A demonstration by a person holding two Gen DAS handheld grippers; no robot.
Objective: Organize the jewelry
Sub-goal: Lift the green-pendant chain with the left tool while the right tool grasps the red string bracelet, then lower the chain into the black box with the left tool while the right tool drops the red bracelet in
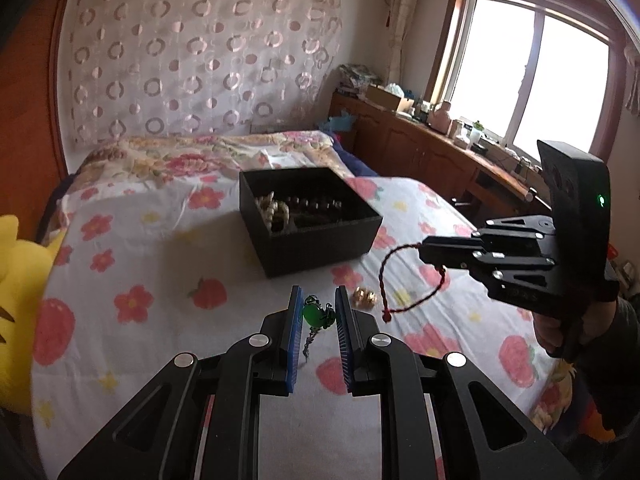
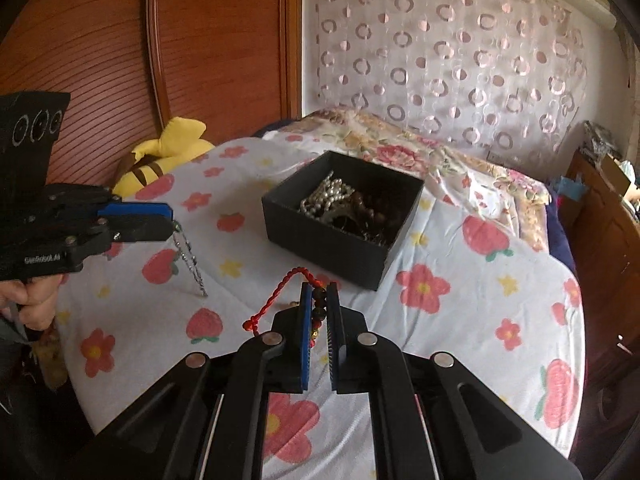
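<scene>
Two grippers are hovering near the black box (image 2: 344, 216): the left gripper (image 1: 318, 304) is pinching a green pendant (image 1: 312, 314), the right gripper (image 2: 320, 300) a red-corded bracelet (image 2: 280, 296).

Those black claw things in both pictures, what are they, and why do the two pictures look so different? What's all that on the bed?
They are hand-held grippers, one in each of a person's hands, not robot arms. Each carries a wide-angle camera looking along its two fingers, so each picture is one gripper's view and also shows the other from the side.

The left gripper is closed on a green pendant whose silver chain dangles toward the sheet. The right gripper is shut on a red cord bracelet with dark beads, lifted off the bed.

On the flowered bedsheet stands an open black box already holding pearls and dark beads. A small gold piece lies on the sheet. A yellow plush toy sits at the edge.
</scene>
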